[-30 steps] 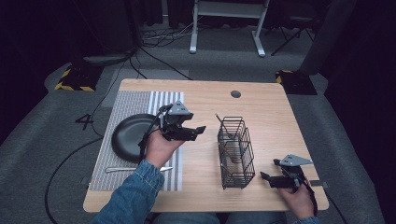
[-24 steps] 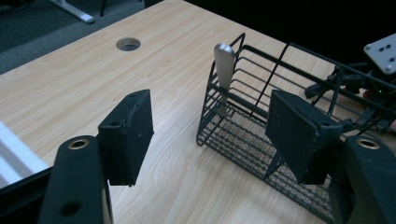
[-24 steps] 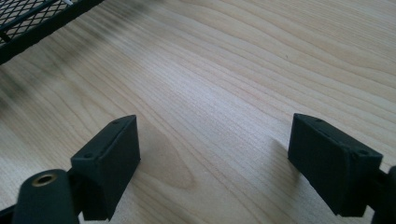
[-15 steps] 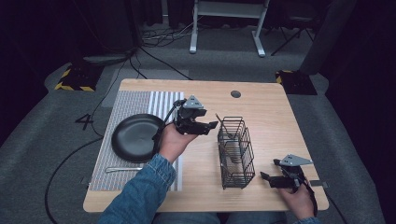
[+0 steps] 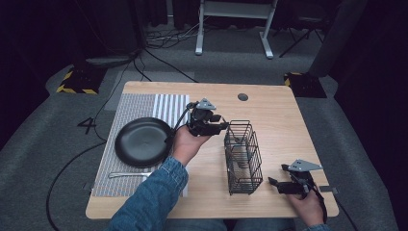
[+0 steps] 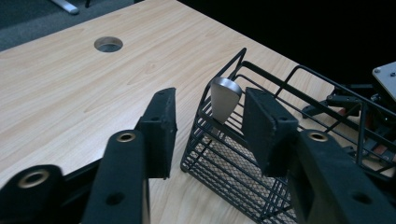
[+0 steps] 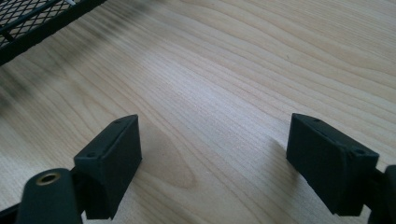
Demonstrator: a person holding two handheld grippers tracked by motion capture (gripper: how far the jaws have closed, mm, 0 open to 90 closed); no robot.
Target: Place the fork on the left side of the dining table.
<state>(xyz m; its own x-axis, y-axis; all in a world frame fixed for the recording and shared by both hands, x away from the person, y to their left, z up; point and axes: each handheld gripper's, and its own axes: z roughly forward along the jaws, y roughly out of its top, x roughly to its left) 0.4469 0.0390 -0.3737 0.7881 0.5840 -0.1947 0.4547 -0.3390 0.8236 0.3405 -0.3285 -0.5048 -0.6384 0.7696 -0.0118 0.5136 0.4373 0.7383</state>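
Observation:
A black wire basket stands on the wooden table, right of centre. My left gripper hovers at its far left corner, open. In the left gripper view the jaws straddle the basket's corner, and the rounded silver end of a utensil handle sticks up from the basket between them, untouched by either pad. My right gripper rests low near the table's front right, just right of the basket, open over bare wood with nothing between its fingers.
A black plate lies on a striped placemat at the left, with a silver utensil in front of it. A round cable hole sits near the far edge. The basket's edge shows beyond my right gripper.
My left gripper has moved right and away, from beside the plate to the basket's far corner. The right gripper has stayed still.

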